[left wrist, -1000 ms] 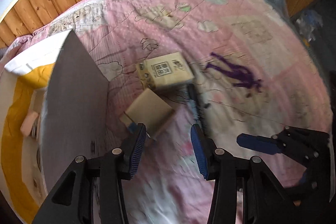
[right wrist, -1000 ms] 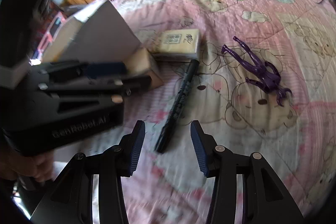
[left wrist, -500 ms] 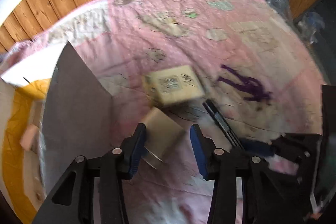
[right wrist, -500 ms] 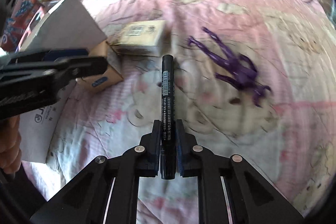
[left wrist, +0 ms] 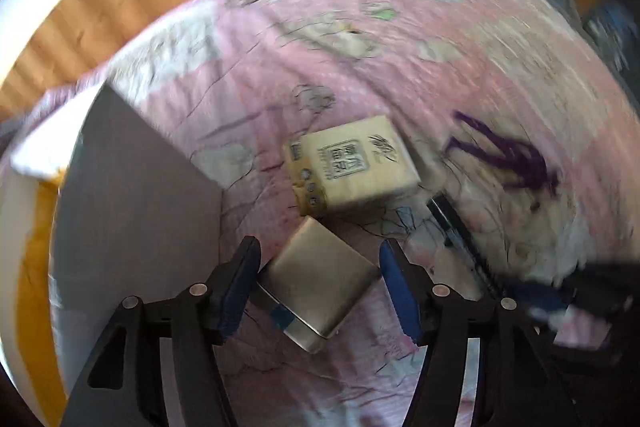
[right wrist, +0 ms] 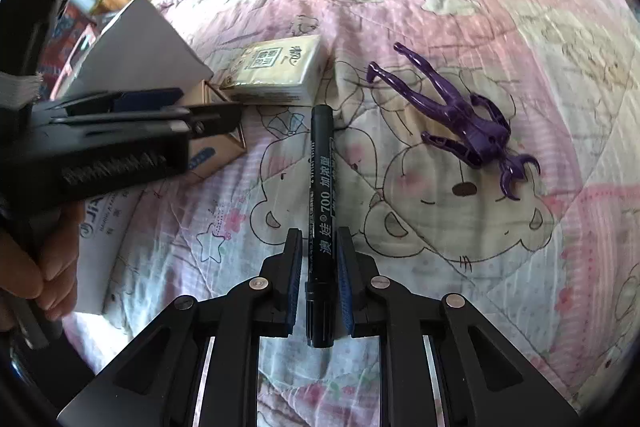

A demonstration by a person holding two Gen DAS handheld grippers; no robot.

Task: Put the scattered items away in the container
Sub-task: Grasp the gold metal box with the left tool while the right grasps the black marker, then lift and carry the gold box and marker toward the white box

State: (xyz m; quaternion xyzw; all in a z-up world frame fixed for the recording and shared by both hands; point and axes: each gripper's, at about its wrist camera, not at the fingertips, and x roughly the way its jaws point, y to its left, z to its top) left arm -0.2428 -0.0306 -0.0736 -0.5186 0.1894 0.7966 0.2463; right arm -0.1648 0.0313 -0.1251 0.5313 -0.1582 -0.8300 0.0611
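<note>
Pink quilt (right wrist: 460,39) beside a white box (left wrist: 132,195), its contents hidden. Left tongs (left wrist: 320,283) spread wide around a small carton (left wrist: 320,279); right tongs (right wrist: 318,267) grip a black marker (right wrist: 320,195).

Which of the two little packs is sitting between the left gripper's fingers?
The plain tan box with the blue stripe, between the open left gripper. The printed tissue pack lies farther away.
</note>
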